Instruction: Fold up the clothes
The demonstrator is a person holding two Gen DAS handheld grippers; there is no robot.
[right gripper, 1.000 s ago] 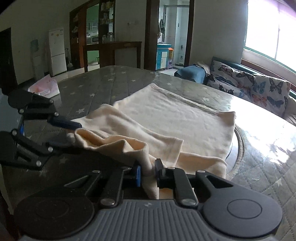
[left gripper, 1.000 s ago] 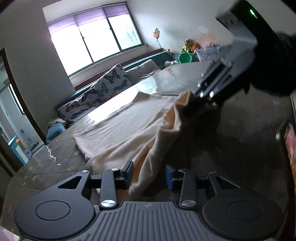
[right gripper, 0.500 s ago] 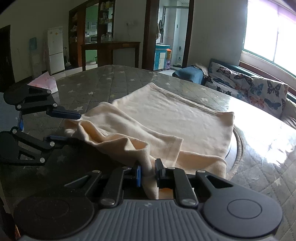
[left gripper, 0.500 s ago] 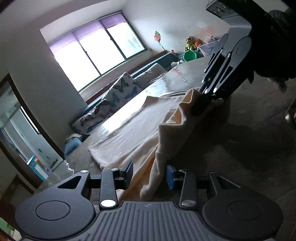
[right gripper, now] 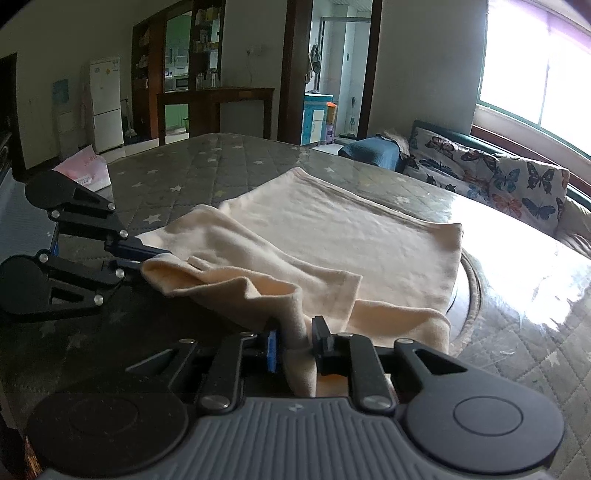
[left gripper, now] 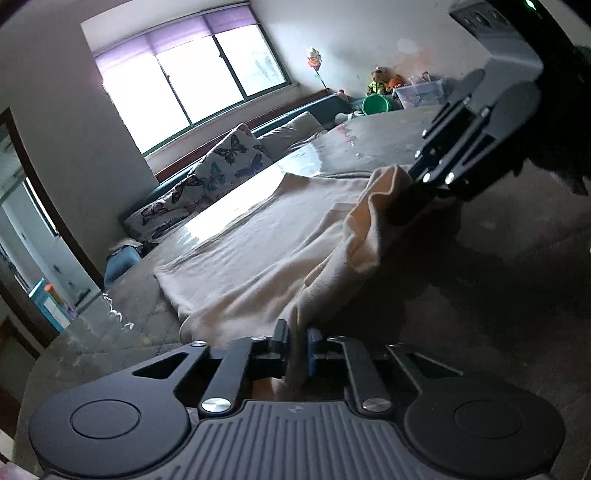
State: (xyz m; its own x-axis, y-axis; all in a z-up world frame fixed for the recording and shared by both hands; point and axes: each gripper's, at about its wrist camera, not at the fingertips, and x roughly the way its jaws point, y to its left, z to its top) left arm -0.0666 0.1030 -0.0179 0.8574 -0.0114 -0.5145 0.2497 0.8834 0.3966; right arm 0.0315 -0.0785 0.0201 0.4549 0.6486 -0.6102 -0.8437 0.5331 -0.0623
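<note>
Mattress (right gripper: 207,173) bears garment (right gripper: 332,229) (sleeves hidden).

Pale cream garment (right gripper: 332,236), plain, on a grey quilted mattress (right gripper: 207,173) dotted with white stars. Beyond the mattress, white cushions (right gripper: 517,184) printed with blue and orange butterflies, plus a white fridge (right gripper: 106,103). Black grippers with blue pads (right gripper: 272,349). Purple blind (left gripper: 177,33), green basin (left gripper: 376,104).

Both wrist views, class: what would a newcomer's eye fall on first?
A cream garment lies spread on the grey star-patterned mattress, its near edge bunched and lifted. The left gripper and the right gripper each pinch that edge. Behind it, butterfly cushions sit under a bright window.
</note>
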